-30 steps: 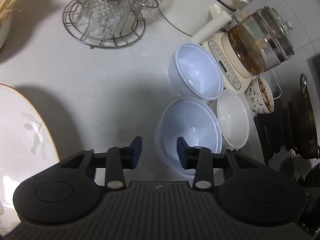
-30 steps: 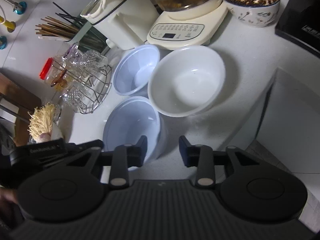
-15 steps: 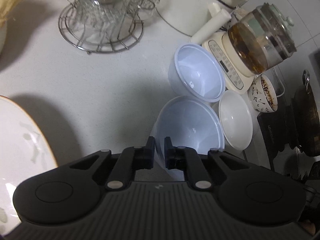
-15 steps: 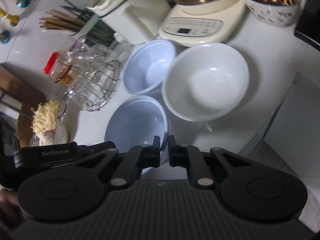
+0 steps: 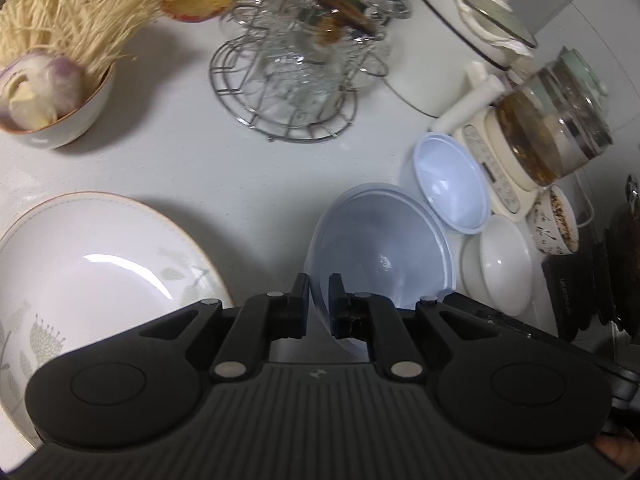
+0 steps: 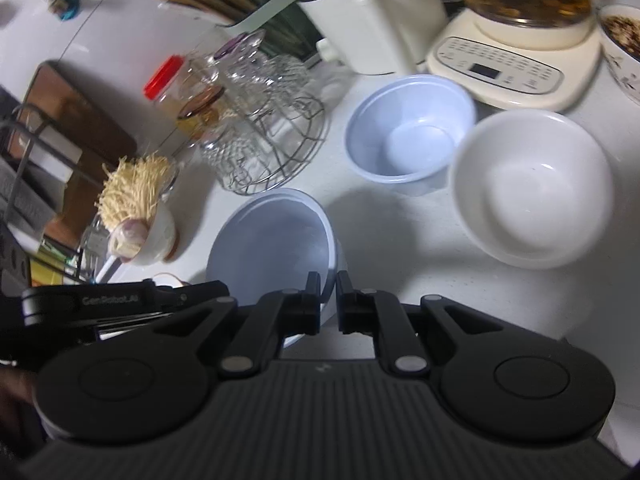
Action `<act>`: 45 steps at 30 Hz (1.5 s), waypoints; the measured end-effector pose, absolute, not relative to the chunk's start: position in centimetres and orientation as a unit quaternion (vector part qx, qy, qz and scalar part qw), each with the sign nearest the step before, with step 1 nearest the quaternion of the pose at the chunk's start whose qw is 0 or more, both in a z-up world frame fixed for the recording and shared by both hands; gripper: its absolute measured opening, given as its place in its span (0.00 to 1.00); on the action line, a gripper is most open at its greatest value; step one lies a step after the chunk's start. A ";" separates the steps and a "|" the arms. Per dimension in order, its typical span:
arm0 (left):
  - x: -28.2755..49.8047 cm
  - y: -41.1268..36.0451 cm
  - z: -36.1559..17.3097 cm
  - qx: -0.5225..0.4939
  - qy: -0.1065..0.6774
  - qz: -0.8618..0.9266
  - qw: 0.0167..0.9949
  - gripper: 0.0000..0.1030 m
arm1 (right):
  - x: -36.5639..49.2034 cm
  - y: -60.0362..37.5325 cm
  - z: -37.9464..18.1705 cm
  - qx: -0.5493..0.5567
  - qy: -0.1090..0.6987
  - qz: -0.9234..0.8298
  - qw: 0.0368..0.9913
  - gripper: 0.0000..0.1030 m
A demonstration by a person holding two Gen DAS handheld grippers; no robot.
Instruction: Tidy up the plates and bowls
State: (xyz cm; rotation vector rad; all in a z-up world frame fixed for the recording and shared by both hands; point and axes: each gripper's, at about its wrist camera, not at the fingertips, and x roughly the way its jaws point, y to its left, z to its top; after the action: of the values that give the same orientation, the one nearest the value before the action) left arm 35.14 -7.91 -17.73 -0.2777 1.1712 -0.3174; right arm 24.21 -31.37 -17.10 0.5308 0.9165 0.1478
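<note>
Both grippers are shut on the rim of a large pale-blue bowl [image 5: 384, 248], which hangs lifted above the counter. My left gripper [image 5: 319, 288] pinches its near-left rim. My right gripper [image 6: 328, 286] pinches its right rim; the bowl also shows in the right wrist view [image 6: 272, 244]. A smaller pale-blue bowl [image 6: 408, 136] and a white bowl [image 6: 528, 188] sit on the white counter beyond, also in the left wrist view as the blue bowl [image 5: 452, 188] and white bowl [image 5: 504, 264]. A large white patterned plate [image 5: 92, 264] lies at the left.
A wire rack of glasses [image 5: 296, 80] stands at the back. A bowl with noodles and onion [image 5: 52, 80] sits at far left. A glass kettle on a cream base [image 5: 540, 136], a white pot [image 6: 368, 12], a patterned bowl [image 5: 556, 220] and a dark stove [image 5: 600, 280] crowd the right.
The blue bowl, gripped by both grippers, has risen off the counter and moved left, away from the other bowls and toward the plate. Both views have pulled back and up.
</note>
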 end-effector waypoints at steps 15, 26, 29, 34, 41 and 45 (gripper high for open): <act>35.0 -7.6 -19.3 -0.116 0.547 -0.112 0.822 0.12 | 26.4 -30.1 -19.0 0.230 0.453 0.101 0.856 0.12; 34.3 -8.0 -17.3 -0.098 0.534 -0.097 0.834 0.34 | 25.7 -30.6 -16.9 0.198 0.424 0.091 0.879 0.38; 33.7 -8.4 -16.0 -0.076 0.527 -0.098 0.841 0.34 | 25.2 -30.9 -16.1 0.200 0.414 0.093 0.883 0.43; 32.7 -8.8 -13.1 -0.070 0.512 -0.108 0.849 0.34 | 24.0 -31.1 -13.6 0.181 0.394 0.090 0.897 0.43; 31.1 -9.1 -8.4 -0.066 0.480 -0.123 0.866 0.34 | 22.2 -31.3 -9.7 0.161 0.360 0.087 0.915 0.43; 30.1 -9.1 -6.4 -0.074 0.466 -0.134 0.871 0.34 | 21.3 -31.2 -7.9 0.154 0.343 0.084 0.923 0.43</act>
State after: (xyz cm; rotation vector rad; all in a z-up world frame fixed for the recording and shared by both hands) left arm 30.11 -9.11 -6.45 -0.1554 0.9744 -0.2793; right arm 21.26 -31.18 -7.94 0.3154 0.7042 0.1733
